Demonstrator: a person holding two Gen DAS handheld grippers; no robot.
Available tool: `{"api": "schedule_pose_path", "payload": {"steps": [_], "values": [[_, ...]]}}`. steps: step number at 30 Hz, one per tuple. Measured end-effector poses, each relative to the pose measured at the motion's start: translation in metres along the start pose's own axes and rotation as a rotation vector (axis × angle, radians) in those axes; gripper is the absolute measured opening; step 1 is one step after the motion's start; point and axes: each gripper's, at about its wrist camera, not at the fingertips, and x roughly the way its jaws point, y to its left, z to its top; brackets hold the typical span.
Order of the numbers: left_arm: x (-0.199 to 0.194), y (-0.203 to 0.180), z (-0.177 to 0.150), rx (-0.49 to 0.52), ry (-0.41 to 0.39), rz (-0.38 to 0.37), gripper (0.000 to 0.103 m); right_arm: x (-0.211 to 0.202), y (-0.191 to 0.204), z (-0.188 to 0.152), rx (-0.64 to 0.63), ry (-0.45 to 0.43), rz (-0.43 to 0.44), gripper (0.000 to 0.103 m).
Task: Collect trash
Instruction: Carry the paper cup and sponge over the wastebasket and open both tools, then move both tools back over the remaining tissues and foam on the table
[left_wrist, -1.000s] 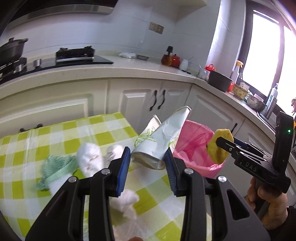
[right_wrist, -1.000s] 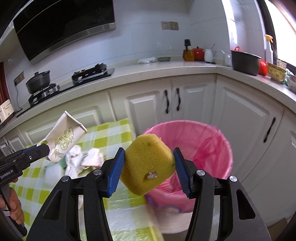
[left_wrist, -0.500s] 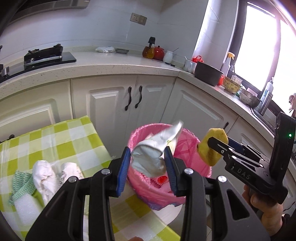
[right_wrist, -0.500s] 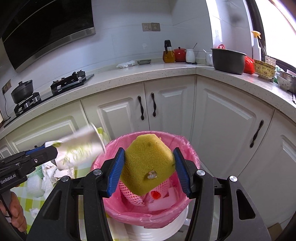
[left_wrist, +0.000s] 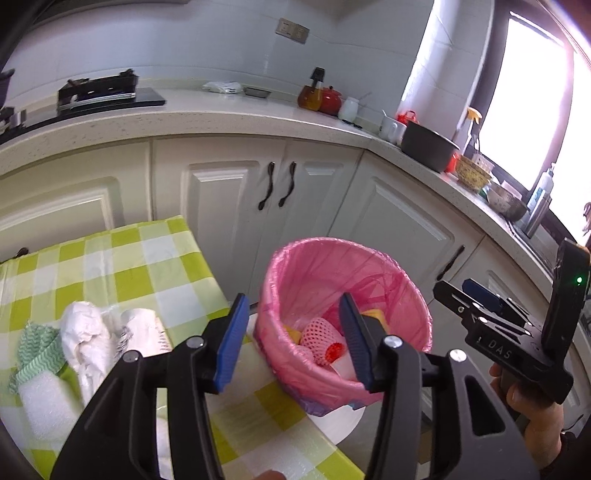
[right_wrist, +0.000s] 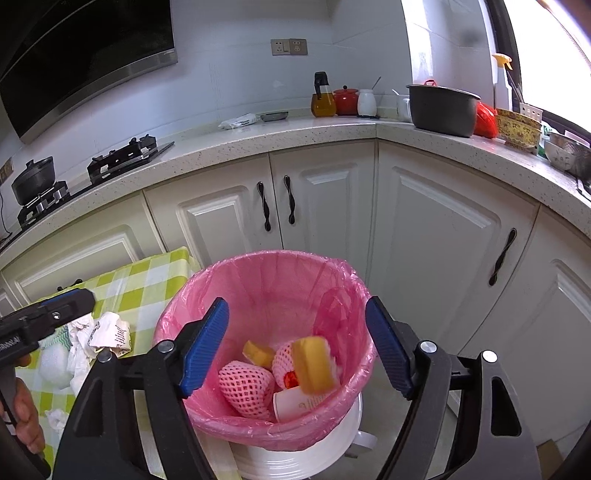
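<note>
Left gripper (left_wrist: 293, 341): blue pads spread wide, empty, above the bin rim at the table's right edge. Right gripper (right_wrist: 297, 349): blue pads spread wide, empty, over the bin; its side reads "DAS" in the left wrist view. White bin lined with a pink plastic bag (right_wrist: 258, 430): contains yellow sponge (right_wrist: 314, 363), pink foam fruit nets (right_wrist: 243, 384), white paper cup with green print (right_wrist: 299, 404). Green-checked tablecloth table (left_wrist: 147, 266): crumpled white tissues (left_wrist: 86, 338), green cloth (left_wrist: 35, 347) near its left edge.

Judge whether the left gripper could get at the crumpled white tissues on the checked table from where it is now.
Probably yes. The left gripper is open and empty, and the crumpled white tissues lie uncovered on the table just to its left, with nothing between them.
</note>
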Motion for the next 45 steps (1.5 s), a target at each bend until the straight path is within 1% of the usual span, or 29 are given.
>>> {"api": "schedule_pose_path", "payload": {"steps": [1,5,6,11,14,17,25,31,38,45], "values": [[-0.006,0.005,-0.002,-0.004,-0.007,0.009,0.053,-0.001,0.000,-0.001,0.004,0.000,0.001,0.072],[-0.030,0.029,-0.010,-0.030,-0.032,0.053,0.063,-0.009,0.006,-0.008,0.009,-0.005,0.006,0.073],[-0.039,0.036,-0.013,-0.028,-0.041,0.075,0.065,-0.011,0.008,-0.010,0.009,-0.006,0.008,0.073],[-0.075,0.062,-0.028,-0.014,-0.065,0.156,0.071,-0.022,0.025,-0.021,0.012,-0.010,0.029,0.074],[-0.094,0.080,-0.041,-0.023,-0.070,0.190,0.072,-0.030,0.041,-0.030,-0.005,-0.007,0.042,0.075],[-0.113,0.105,-0.056,-0.052,-0.065,0.237,0.072,-0.037,0.060,-0.040,-0.030,0.003,0.066,0.077],[-0.145,0.156,-0.090,-0.107,-0.049,0.316,0.072,-0.041,0.113,-0.065,-0.071,0.048,0.159,0.080],[-0.160,0.187,-0.109,-0.161,-0.046,0.335,0.073,-0.038,0.153,-0.079,-0.123,0.089,0.216,0.081],[-0.163,0.211,-0.119,-0.209,-0.038,0.345,0.074,-0.024,0.190,-0.089,-0.163,0.137,0.268,0.081],[-0.154,0.216,-0.124,-0.225,-0.018,0.328,0.075,-0.002,0.220,-0.101,-0.224,0.195,0.305,0.081]]}}
